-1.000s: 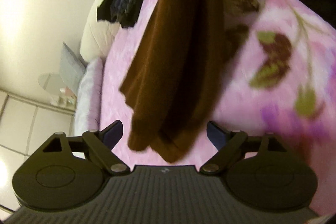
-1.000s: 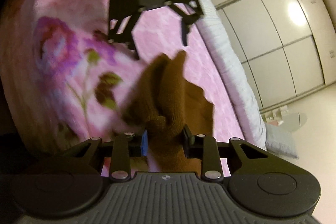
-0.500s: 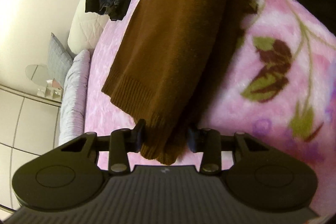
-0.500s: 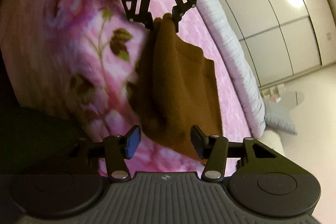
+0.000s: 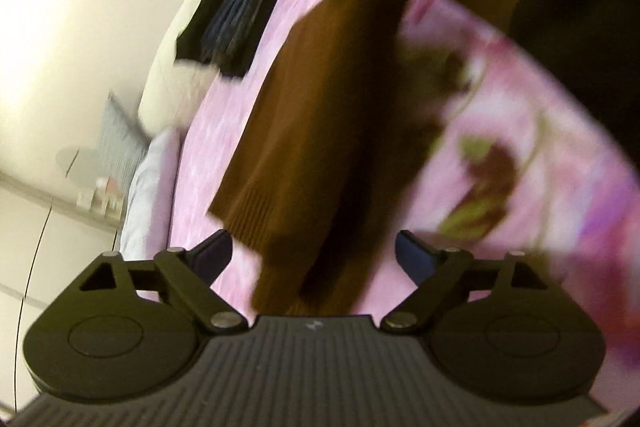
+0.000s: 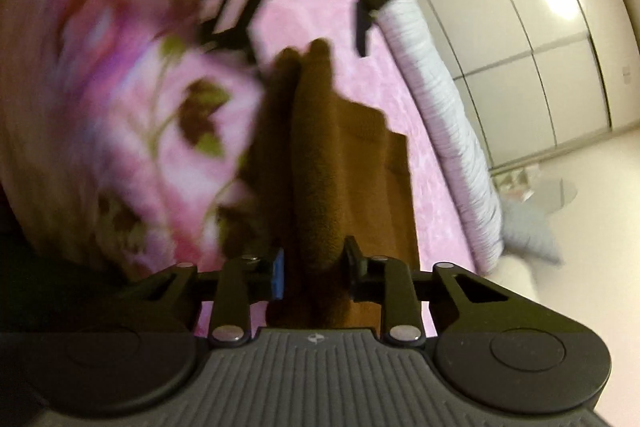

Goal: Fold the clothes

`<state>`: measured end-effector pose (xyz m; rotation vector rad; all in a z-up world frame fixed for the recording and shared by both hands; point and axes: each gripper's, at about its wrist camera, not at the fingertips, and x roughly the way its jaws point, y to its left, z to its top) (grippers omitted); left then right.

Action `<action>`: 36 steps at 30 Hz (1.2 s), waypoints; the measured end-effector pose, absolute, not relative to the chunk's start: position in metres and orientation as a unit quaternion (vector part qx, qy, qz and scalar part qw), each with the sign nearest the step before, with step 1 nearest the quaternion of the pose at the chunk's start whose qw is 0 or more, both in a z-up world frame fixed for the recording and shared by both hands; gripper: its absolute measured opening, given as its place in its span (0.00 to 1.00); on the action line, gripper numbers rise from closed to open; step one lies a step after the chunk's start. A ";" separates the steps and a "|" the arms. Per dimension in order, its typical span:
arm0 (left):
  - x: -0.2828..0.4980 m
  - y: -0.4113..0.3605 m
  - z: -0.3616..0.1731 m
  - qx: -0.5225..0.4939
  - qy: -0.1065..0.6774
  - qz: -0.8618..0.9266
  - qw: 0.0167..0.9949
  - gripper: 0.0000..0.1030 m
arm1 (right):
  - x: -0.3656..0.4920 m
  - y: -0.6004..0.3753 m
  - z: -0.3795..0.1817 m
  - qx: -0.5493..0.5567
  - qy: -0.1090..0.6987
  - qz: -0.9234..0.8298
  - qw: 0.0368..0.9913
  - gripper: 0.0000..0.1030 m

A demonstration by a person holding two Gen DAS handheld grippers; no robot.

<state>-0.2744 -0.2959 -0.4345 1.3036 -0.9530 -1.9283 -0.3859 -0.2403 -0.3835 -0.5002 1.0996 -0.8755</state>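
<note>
Left gripper (image 5: pixel 314 253): I see my fingers spread wide, gripping nothing; the sweater's ribbed hem hangs between them, touching neither.
Right gripper (image 6: pixel 314 267): my fingers are clenched on a bunched fold of the brown sweater (image 6: pixel 320 163).
Sweater: it stretches lengthwise over the pink floral blanket (image 5: pixel 500 115) from the right gripper toward the left one, doubled along a fold.
Dark clothes (image 5: pixel 236 23): a small pile rests further up the bed, apart from the sweater.
Blur: both views are smeared, so I can't read fine detail.
</note>
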 end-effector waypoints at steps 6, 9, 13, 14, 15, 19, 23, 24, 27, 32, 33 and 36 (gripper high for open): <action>-0.292 -0.299 -0.435 0.494 -0.382 -0.721 0.301 0.89 | -0.399 -0.257 -0.349 -0.155 0.471 -0.409 0.766 0.23; -0.301 -0.300 -0.435 0.494 -0.392 -0.716 0.298 0.64 | -0.409 -0.264 -0.328 -0.115 0.453 -0.413 0.781 0.22; -0.307 -0.305 -0.432 0.498 -0.387 -0.718 0.295 0.40 | -0.425 -0.260 -0.306 -0.085 0.437 -0.419 0.792 0.21; -0.306 -0.305 -0.432 0.499 -0.382 -0.721 0.292 0.37 | -0.426 -0.259 -0.308 -0.086 0.437 -0.419 0.791 0.21; -0.306 -0.306 -0.431 0.500 -0.378 -0.723 0.289 0.35 | -0.425 -0.257 -0.313 -0.090 0.440 -0.419 0.789 0.21; -0.307 -0.303 -0.433 0.502 -0.364 -0.732 0.282 0.31 | -0.424 -0.250 -0.334 -0.106 0.450 -0.418 0.782 0.24; -0.304 -0.306 -0.430 0.501 -0.347 -0.743 0.277 0.30 | -0.415 -0.238 -0.362 -0.135 0.471 -0.421 0.764 0.30; -0.303 -0.311 -0.428 0.499 -0.342 -0.747 0.276 0.30 | -0.411 -0.234 -0.370 -0.143 0.477 -0.424 0.756 0.33; -0.300 -0.316 -0.425 0.495 -0.327 -0.756 0.276 0.30 | -0.397 -0.224 -0.393 -0.198 0.499 -0.429 0.727 0.50; -0.296 -0.311 -0.425 0.495 -0.328 -0.757 0.272 0.30 | -0.380 -0.217 -0.426 -0.294 0.533 -0.433 0.665 0.41; -0.297 -0.309 -0.428 0.496 -0.340 -0.751 0.272 0.31 | -0.381 -0.218 -0.428 -0.306 0.537 -0.432 0.657 0.40; -0.299 -0.292 -0.448 0.501 -0.414 -0.711 0.268 0.49 | -0.388 -0.220 -0.427 -0.313 0.533 -0.431 0.657 0.31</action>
